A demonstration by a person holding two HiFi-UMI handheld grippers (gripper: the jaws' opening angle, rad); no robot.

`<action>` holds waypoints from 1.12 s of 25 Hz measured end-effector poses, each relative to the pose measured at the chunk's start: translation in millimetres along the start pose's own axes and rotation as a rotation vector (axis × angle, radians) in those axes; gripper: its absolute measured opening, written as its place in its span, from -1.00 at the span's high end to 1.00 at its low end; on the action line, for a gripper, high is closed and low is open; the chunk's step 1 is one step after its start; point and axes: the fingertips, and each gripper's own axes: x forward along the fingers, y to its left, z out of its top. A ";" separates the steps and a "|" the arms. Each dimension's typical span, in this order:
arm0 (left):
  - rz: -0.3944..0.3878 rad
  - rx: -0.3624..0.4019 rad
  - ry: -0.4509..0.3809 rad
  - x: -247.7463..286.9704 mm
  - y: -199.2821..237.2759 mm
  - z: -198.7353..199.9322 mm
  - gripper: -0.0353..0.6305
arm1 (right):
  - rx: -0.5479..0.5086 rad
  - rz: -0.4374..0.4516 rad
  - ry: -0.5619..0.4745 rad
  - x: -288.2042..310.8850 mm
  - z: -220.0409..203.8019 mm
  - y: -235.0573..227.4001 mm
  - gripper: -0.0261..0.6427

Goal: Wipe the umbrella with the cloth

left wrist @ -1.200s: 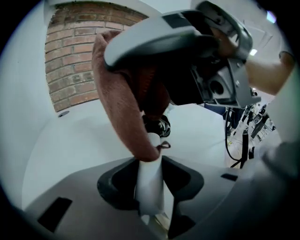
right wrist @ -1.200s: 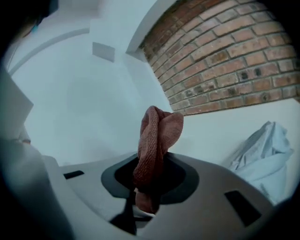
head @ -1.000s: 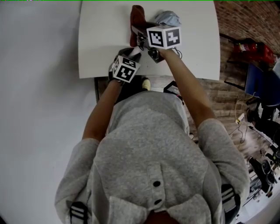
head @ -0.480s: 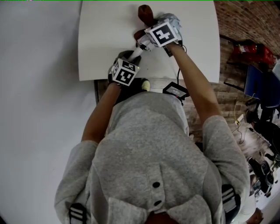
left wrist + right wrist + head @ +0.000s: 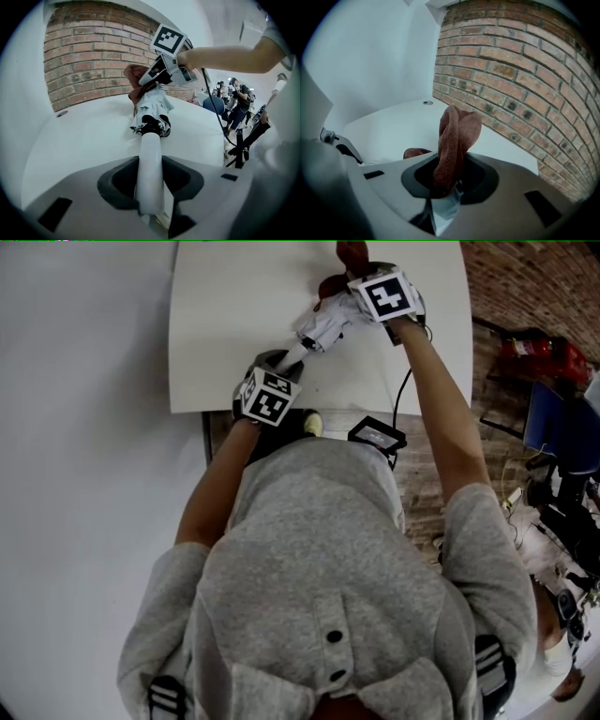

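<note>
The folded umbrella lies on the white table. Its white handle is clamped in my left gripper, which sits at the table's near edge. The grey-white folded canopy stretches away from the handle toward the far right. My right gripper is at the canopy's far end, shut on the reddish-brown cloth. The cloth sticks out past the jaws. A strip of pale umbrella fabric shows under the cloth between the right jaws.
A brick wall rises right behind the table's far side. A small round hole marks the tabletop. A black device sits below the table's near edge. People and tripods stand off to the right.
My right gripper has slid with the cloth along the canopy, away from the handle toward the far right end. The left gripper has held still on the handle.
</note>
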 end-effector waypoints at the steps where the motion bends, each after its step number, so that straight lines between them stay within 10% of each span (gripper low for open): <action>1: 0.001 0.000 0.000 -0.6 -0.3 0.9 0.43 | 0.004 -0.013 -0.002 -2.0 0.2 -9.3 0.62; 14: -0.008 0.005 -0.005 0.4 2.3 0.2 0.43 | -0.003 -0.155 0.100 -17.4 -54.5 -84.6 0.62; 28: 0.002 0.003 -0.008 0.2 1.0 0.5 0.43 | -0.124 -0.094 0.109 -34.5 -106.4 -31.3 0.62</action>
